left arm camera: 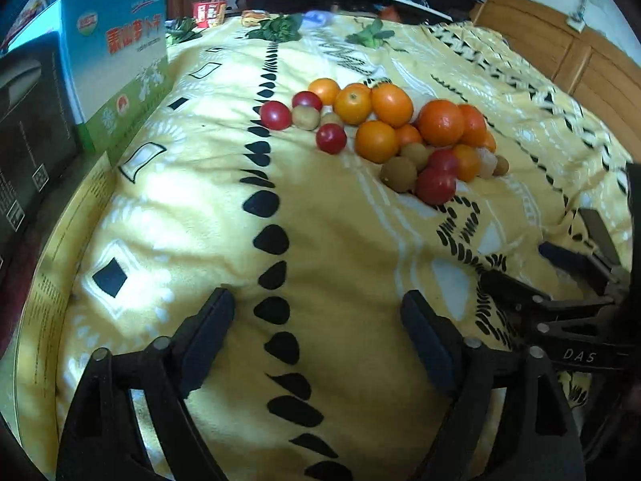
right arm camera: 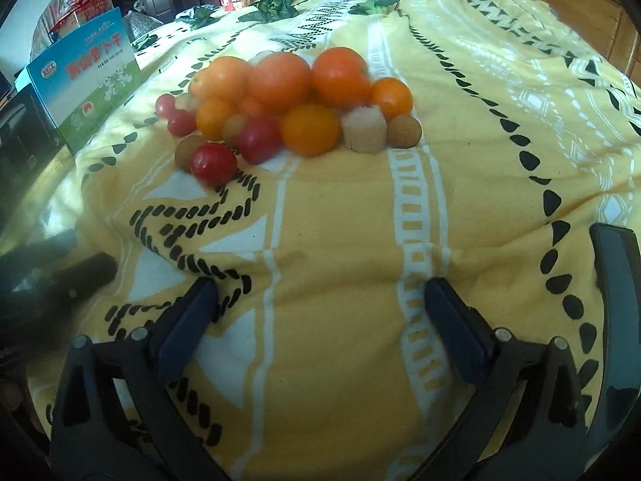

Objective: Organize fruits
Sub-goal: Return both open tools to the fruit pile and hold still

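Both released and empty — left claw (left arm camera: 316,308), right claw (right arm camera: 320,300). Ahead of each, on the yellow blanket (right arm camera: 340,220), fruit pile (right arm camera: 288,104) — loose, uncontained.

- Soft daylight falls unevenly: dappled bright patches and dim bands cross the yellow patterned fleece blanket (left arm camera: 340,240).
- Small glare spots shine on the pile of glossy orange and red round fruits (left arm camera: 384,132).
- Right wrist view: far fruits (right arm camera: 288,108) slightly blurred.
- Fisheye bending, dark vignetted corners in both views.
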Demonstrator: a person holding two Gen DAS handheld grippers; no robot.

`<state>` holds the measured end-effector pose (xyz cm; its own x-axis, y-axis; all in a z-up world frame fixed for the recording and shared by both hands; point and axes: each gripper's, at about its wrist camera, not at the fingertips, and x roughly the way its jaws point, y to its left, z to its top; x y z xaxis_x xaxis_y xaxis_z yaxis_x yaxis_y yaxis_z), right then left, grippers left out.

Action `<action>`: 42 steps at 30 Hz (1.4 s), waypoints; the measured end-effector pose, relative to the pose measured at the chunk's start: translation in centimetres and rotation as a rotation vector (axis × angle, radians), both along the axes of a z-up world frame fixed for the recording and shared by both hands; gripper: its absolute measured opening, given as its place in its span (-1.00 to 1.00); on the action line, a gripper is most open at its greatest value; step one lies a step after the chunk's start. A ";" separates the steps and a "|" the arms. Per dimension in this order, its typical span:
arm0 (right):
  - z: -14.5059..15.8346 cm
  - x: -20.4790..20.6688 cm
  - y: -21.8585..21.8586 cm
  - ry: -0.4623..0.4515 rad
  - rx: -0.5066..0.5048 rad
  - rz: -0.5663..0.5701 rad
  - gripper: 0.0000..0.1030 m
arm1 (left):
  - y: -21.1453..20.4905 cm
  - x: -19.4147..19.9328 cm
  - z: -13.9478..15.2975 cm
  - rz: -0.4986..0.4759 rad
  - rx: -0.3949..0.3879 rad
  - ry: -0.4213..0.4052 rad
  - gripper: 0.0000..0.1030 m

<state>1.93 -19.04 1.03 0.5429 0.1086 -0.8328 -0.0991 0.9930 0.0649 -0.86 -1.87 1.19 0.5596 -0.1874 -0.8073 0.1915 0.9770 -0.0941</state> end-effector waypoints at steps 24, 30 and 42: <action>0.1 0.0 0.4 0.001 -0.010 -0.001 1.00 | 0.0 -0.3 -0.4 -0.031 0.002 -0.010 0.84; 0.1 0.0 0.4 0.001 -0.010 -0.001 1.00 | 0.0 -0.4 -0.3 -0.031 -0.001 -0.010 0.85; 0.1 0.0 0.4 0.001 -0.010 0.000 1.00 | 0.3 -0.5 -0.3 -0.033 -0.019 -0.014 0.87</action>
<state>1.93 -18.63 1.13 0.5419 0.0997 -0.8345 -0.0985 0.9936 0.0547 -1.35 -1.57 0.84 0.5641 -0.2213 -0.7955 0.2254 0.9681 -0.1095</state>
